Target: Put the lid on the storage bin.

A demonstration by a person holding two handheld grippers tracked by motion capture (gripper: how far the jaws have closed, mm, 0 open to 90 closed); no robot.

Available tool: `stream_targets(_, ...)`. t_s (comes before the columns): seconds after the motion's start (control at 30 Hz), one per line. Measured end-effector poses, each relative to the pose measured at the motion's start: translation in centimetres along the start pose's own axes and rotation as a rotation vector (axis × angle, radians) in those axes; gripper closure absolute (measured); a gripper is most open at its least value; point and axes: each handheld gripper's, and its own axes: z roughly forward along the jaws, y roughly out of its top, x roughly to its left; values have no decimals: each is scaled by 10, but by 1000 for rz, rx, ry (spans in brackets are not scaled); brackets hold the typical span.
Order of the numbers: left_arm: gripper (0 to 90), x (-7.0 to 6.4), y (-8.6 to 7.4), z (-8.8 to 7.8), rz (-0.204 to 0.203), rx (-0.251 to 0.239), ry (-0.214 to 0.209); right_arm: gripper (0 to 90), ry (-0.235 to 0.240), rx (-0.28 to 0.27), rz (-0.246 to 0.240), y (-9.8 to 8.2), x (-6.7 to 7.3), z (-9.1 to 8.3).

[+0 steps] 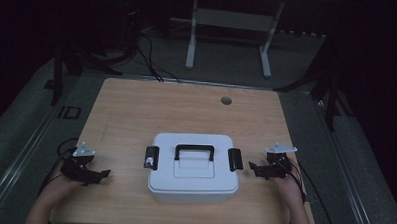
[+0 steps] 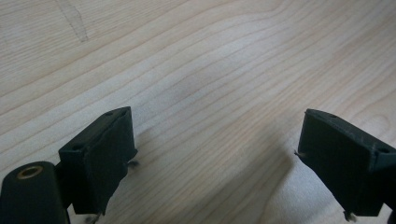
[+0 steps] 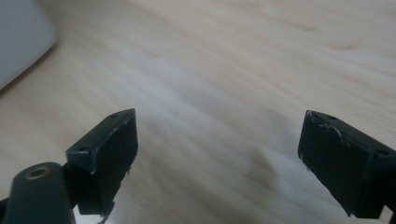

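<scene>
A white lidded box [image 1: 193,167] with a black handle [image 1: 194,151] and a black latch on each side, left latch [image 1: 151,157] and right latch [image 1: 235,159], stands near the front of the wooden table [image 1: 136,110]. My left gripper [image 1: 103,174] rests on the table well left of the box, open, with bare wood between its jaws [image 2: 215,154]. My right gripper [image 1: 253,168] sits just right of the box by the right latch, open and holding nothing [image 3: 217,154]. A corner of the white box [image 3: 18,37] shows at the upper left in the right gripper view.
A small round grommet [image 1: 226,100] sits in the table near its far edge. Beyond the table stand a white frame's legs [image 1: 191,46] and dark stands on the grey floor. Cables trail from both grippers off the table's front corners.
</scene>
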Motion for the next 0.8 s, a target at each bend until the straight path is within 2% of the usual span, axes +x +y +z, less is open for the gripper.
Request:
stream_targets(0.1, 113, -3, 0, 1, 1, -17, 12, 113, -29, -42, 52, -3, -3, -1)
stream_targets(0.23, 113, -8, -1, 4, -10, -45, 41, 113, -45, -63, 67, -8, -4, 0)
stream_targets(0.3, 113, -10, -2, 5, -9, -58, 93, 113, -57, -78, 71, -10, -4, 0)
stream_targets(0.4, 112, -9, -5, 5, -54, -88, 142, 113, -65, -88, 77, -12, -5, 0)
stream_targets(0.53, 111, -6, -9, 7, -99, -99, 186, 112, -79, -105, 84, -13, -6, -2)
stream_targets(0.67, 98, -7, -8, 7, -107, -114, 218, 112, -95, -104, 74, -14, -5, -1)
stream_targets(0.8, 98, -7, -8, 5, -128, -135, 196, 113, -91, -108, 79, -14, -6, -1)
